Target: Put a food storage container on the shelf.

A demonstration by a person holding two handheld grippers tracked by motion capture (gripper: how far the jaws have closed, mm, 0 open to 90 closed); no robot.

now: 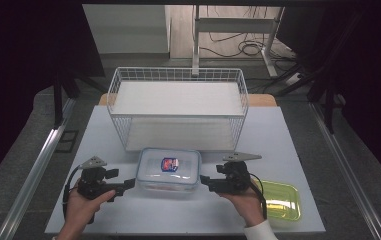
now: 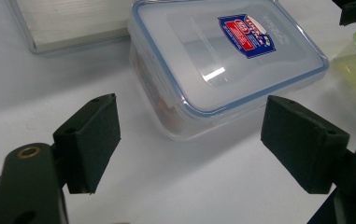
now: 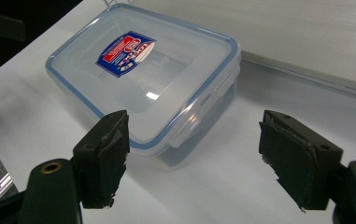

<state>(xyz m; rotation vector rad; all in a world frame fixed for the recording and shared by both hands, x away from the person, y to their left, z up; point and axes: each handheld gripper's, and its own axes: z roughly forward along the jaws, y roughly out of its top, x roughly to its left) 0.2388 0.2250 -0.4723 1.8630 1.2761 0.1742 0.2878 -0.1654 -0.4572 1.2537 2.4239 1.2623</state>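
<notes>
A clear plastic food box point(image 1: 168, 170) with a blue-rimmed snap lid and a red and blue label stands near the table's front, between my two grippers. My left gripper point(image 1: 123, 187) lies just left of it, jaws pointing at the box and open. In the left gripper view the box point(image 2: 222, 56) sits ahead of the open left gripper point(image 2: 196, 140), apart from its pads. My right gripper point(image 1: 207, 183) lies just right of the box. In the right gripper view the right gripper point(image 3: 199, 158) stands open with the box's point(image 3: 143, 79) near corner ahead of the left pad, untouched.
A white wire basket point(image 1: 178, 74) with a white panel across it stands behind the box. A yellow-green plastic tray point(image 1: 280, 200) lies at the front right, beside my right hand. The white table top point(image 1: 103, 130) ends close behind both hands.
</notes>
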